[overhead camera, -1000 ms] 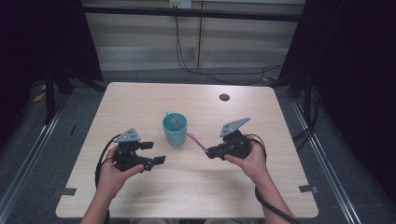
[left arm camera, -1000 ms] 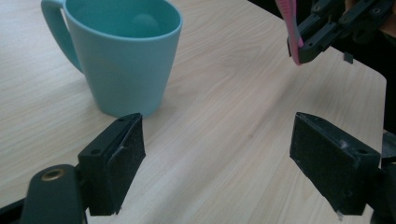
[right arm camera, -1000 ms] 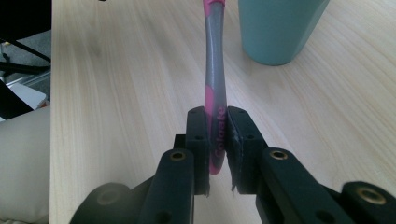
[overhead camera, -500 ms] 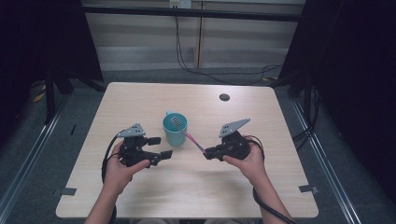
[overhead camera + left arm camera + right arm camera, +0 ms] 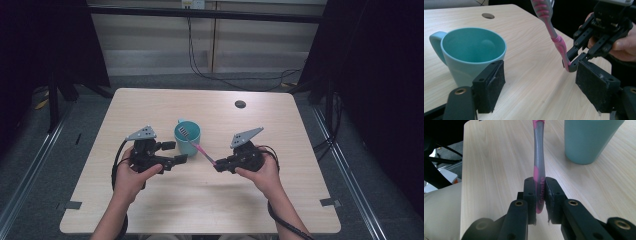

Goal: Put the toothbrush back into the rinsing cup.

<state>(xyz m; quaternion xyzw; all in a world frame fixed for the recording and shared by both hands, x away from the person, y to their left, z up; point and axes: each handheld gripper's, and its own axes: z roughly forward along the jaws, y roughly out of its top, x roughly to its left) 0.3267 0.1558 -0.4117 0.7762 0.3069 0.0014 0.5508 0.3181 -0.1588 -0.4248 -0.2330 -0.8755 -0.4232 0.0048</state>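
A teal mug (image 5: 188, 139) stands upright near the table's middle, and its inside looks empty in the left gripper view (image 5: 474, 53). My right gripper (image 5: 218, 166) is shut on the lower handle of a pink and grey toothbrush (image 5: 200, 148). The brush slants up toward the mug with its bristle head over the rim. In the right gripper view the pads (image 5: 531, 195) clamp the toothbrush handle (image 5: 539, 165). My left gripper (image 5: 175, 152) hovers just left of the mug. Its jaws have just been closing slightly, they stand open, and nothing is between them (image 5: 541, 87).
A dark round hole (image 5: 240, 104) sits in the table (image 5: 150, 210) at the back right. Cables trail from both grippers toward the near edge. Black curtains and metal rails flank the table on both sides.
My left gripper has shifted right and a little away from me, closer to the mug. The right gripper and the toothbrush have kept still.
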